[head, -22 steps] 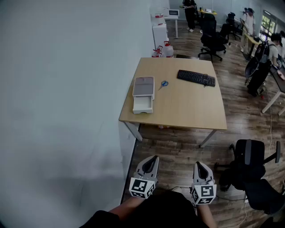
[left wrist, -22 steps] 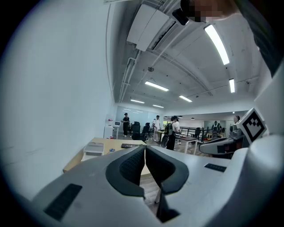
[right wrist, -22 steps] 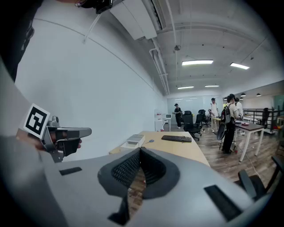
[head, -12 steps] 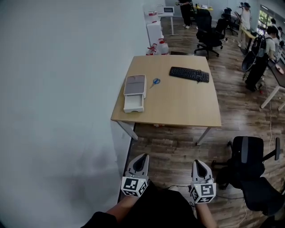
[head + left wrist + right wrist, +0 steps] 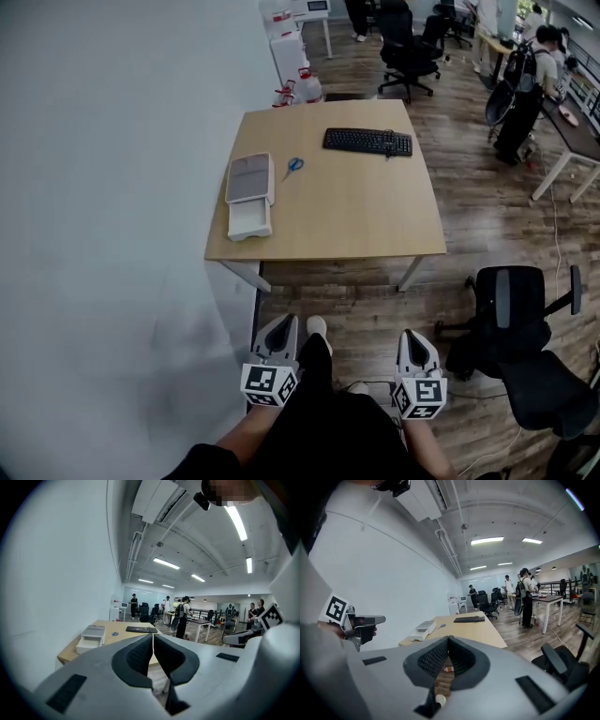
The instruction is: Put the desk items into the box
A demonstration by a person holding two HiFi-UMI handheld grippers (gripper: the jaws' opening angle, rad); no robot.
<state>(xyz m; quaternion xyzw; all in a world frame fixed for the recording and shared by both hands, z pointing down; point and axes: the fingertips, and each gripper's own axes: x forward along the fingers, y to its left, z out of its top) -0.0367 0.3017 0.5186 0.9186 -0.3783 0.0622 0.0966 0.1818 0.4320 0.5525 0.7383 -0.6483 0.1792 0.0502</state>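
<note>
A wooden desk (image 5: 356, 211) stands ahead of me against the white wall. On it lie a white box with a grey lid (image 5: 249, 194), small blue scissors (image 5: 293, 166) and a black keyboard (image 5: 367, 142). My left gripper (image 5: 282, 322) and right gripper (image 5: 411, 336) hang low near my body, well short of the desk, both shut and holding nothing. The left gripper view shows its jaws (image 5: 153, 636) touching, with the box (image 5: 92, 637) and keyboard (image 5: 140, 629) far off. The right gripper (image 5: 448, 639) likewise points at the desk (image 5: 478, 630).
A black office chair (image 5: 520, 323) stands on the wood floor to my right. The white wall (image 5: 103, 206) runs along the left. More chairs, tables and several people are at the far end of the room. Jugs (image 5: 298, 90) sit beyond the desk's far left corner.
The desk has slid left and up in the head view, and both grippers sit lower in it. A white shoe now shows between them. Both stay shut.
</note>
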